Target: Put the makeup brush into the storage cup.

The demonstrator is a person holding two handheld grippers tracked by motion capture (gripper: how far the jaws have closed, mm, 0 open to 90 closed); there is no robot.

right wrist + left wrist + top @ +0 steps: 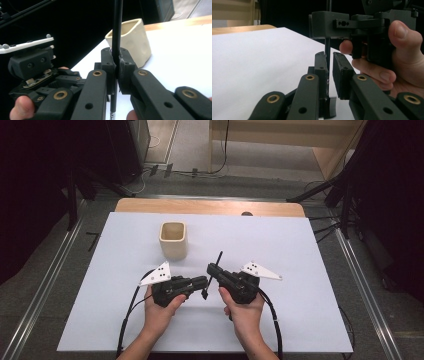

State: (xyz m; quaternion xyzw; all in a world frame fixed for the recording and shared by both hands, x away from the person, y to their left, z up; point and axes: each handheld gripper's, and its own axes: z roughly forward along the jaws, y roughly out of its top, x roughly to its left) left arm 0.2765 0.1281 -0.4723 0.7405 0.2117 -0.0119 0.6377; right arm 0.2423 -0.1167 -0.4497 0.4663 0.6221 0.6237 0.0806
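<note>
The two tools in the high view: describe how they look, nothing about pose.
Left tool and right tool: black bodies, each topped by a pale three-cornered plate with dark dots, and a black cable trailing back. Jaw links carry brass-coloured pivots. Bare forearms, no sleeves.

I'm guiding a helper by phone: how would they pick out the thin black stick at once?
Start at the white table, then the two black grippers held near its front edge. The thin black stick stands between them, clamped in the right gripper, its lower end between the left gripper's jaws. Unlike the squat cream cup behind, it is slim, dark and off the table.
</note>
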